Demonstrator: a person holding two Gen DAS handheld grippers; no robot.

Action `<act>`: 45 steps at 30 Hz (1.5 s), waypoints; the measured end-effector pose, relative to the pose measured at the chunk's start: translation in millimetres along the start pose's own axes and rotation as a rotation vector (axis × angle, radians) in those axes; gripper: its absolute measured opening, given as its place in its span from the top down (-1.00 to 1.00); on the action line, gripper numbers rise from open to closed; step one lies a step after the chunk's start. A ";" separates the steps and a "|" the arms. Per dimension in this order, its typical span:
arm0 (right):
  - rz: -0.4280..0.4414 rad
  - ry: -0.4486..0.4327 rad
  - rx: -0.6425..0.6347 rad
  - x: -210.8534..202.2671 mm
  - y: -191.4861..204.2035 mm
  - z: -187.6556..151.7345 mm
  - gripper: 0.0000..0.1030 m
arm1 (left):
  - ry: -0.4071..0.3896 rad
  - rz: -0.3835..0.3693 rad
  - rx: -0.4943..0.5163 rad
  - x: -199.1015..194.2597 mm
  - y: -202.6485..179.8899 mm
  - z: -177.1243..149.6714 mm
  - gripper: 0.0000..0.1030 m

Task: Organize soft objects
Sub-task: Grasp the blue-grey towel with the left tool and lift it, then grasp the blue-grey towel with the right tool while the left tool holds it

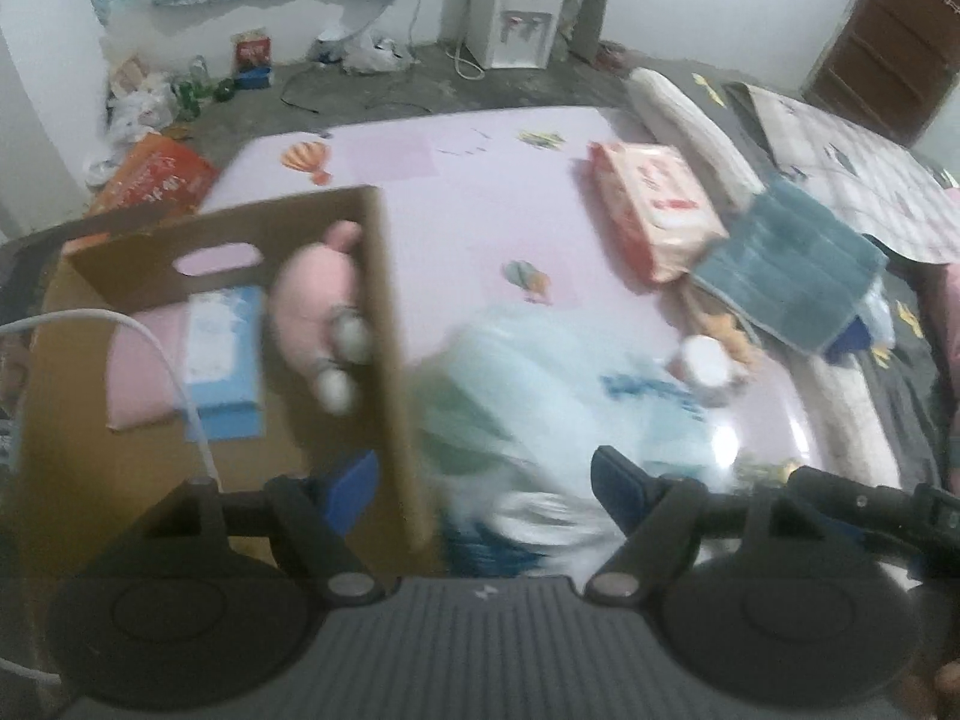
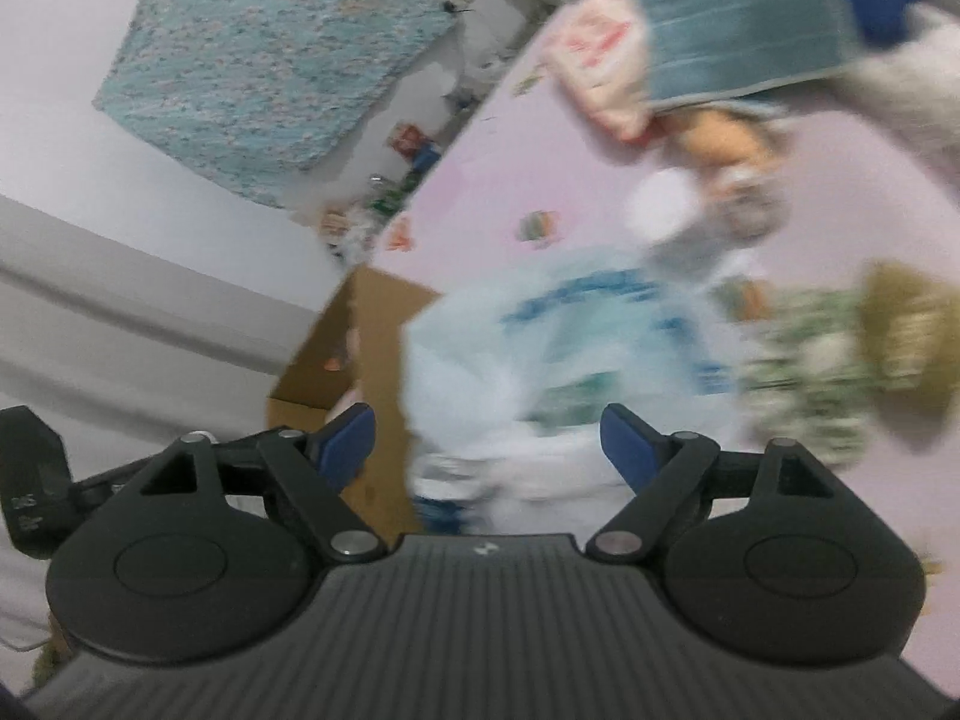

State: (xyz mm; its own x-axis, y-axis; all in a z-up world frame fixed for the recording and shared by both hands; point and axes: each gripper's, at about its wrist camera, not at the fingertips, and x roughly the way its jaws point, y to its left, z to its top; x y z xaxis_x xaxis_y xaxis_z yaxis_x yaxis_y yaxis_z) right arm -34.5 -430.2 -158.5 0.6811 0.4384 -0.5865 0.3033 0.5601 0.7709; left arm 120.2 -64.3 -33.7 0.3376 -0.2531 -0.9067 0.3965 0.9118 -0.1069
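A pale blue and white soft plastic pack (image 1: 540, 396) lies on the pink table (image 1: 480, 222) just right of a cardboard box (image 1: 120, 450). The box holds a pink plush toy (image 1: 312, 294), a light blue tissue pack (image 1: 225, 354) and a pink cloth (image 1: 141, 372). My left gripper (image 1: 483, 486) is open, its fingers straddling the box's right wall and the pack. My right gripper (image 2: 489, 444) is open just in front of the same pack (image 2: 540, 360), beside the box (image 2: 354, 354). Both views are blurred by motion.
A red and white wipes pack (image 1: 654, 210), a folded teal towel (image 1: 792, 276), an orange plush (image 1: 720, 330) and a white round lid (image 1: 705, 360) lie at the table's right. A green patterned cloth (image 2: 828, 372) lies right of the pack. Bedding borders the table's right edge.
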 end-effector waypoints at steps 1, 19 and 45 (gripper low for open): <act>-0.013 0.000 0.001 -8.0 -8.3 3.5 -0.60 | 0.000 -0.001 0.004 1.2 -11.3 -0.3 -0.54; -0.184 -0.238 -0.472 -80.5 -69.0 210.3 -0.60 | 0.053 -0.193 -0.274 116.6 -140.4 84.6 -0.07; -0.337 0.007 -1.087 -12.3 -19.6 212.8 0.34 | 0.103 -0.322 -0.351 166.8 -172.7 154.2 -0.60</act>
State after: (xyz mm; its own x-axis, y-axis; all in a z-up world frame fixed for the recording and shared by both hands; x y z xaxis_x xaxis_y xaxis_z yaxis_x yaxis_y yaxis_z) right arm 93.1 -596.1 -113.4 0.6693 0.1522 -0.7272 -0.2709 0.9614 -0.0482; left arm 239.8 -313.8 -103.5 0.1520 -0.5231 -0.8386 0.1493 0.8509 -0.5037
